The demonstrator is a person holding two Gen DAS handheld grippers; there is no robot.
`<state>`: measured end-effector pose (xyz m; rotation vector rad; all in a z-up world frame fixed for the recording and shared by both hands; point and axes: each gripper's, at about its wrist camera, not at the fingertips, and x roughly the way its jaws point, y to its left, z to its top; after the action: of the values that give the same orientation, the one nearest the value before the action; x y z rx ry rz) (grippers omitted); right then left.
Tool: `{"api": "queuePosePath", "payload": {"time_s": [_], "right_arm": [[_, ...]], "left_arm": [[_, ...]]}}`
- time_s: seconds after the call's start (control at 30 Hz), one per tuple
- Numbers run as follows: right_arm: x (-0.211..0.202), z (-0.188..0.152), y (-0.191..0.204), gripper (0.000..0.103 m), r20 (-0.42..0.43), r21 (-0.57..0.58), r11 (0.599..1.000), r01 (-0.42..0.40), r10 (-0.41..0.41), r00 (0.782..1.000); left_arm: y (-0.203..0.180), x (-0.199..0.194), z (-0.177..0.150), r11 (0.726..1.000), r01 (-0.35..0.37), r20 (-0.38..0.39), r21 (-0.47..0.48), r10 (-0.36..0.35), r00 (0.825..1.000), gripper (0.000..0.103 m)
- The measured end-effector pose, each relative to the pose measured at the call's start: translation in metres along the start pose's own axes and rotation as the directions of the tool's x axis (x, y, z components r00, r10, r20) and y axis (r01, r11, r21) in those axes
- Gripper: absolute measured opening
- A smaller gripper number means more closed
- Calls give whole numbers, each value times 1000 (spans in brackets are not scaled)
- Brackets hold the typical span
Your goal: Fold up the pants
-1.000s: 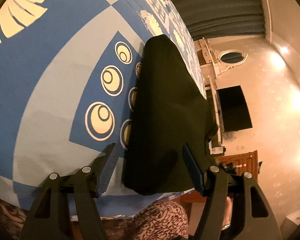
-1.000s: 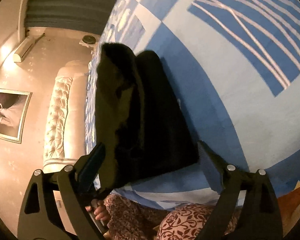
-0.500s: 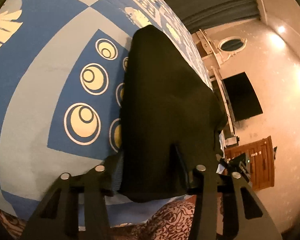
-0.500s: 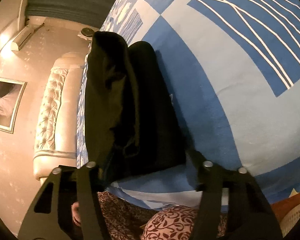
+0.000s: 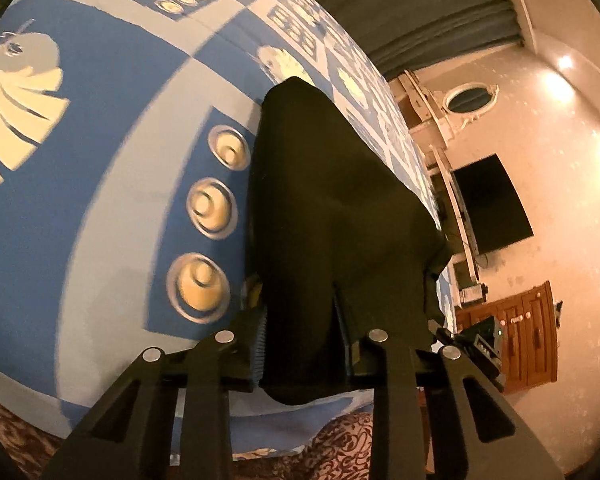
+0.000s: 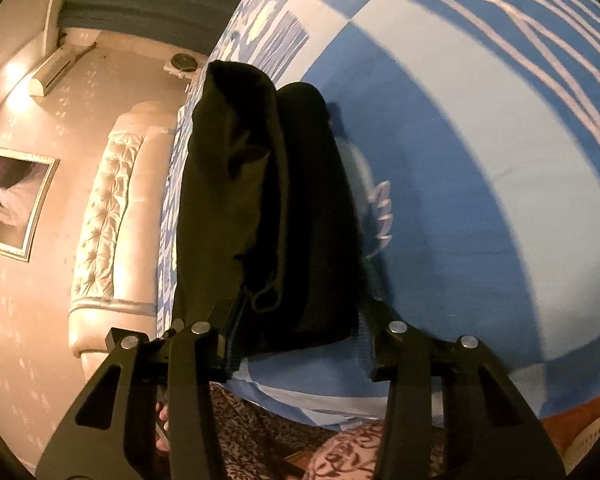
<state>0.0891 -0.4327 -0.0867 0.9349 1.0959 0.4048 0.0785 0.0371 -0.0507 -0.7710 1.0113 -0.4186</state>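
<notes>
The black pants lie folded lengthwise on a blue patterned bedsheet. My left gripper is shut on the near edge of the pants, the cloth bunched between its pads. In the right wrist view the pants show a raised fold with a hem seam. My right gripper is closed in on the near end of the pants, the cloth filling the gap between its fingers and lifted off the sheet.
The bed's near edge runs just below both grippers, with a red patterned cloth under it. A padded headboard is left in the right wrist view. A dark TV and wooden cabinet stand beyond the bed.
Both grippers went from wide open around the pants' near end to closed on the cloth. The near end now lifts slightly off the sheet.
</notes>
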Motion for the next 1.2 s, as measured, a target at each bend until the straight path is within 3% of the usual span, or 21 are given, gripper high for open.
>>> {"api": "queuePosePath", "payload": {"time_s": [0.5, 0.87, 1.0, 1.2], "right_arm": [[71, 6, 49, 43, -101, -78, 996, -35, 27, 995], [76, 0, 54, 44, -113, -79, 996, -49, 40, 993], [75, -1, 58, 57, -112, -108, 993, -45, 33, 993], [56, 9, 70, 81, -71, -171, 984, -40, 28, 997]], "left_arm": [[40, -53, 15, 996, -68, 70, -59, 72, 995, 28], [51, -61, 14, 996, -49, 53, -73, 53, 997, 31], [56, -60, 18, 998, -9, 26, -67, 11, 1000, 36], [56, -84, 28, 999, 1, 25, 42, -2, 1000, 37]]}}
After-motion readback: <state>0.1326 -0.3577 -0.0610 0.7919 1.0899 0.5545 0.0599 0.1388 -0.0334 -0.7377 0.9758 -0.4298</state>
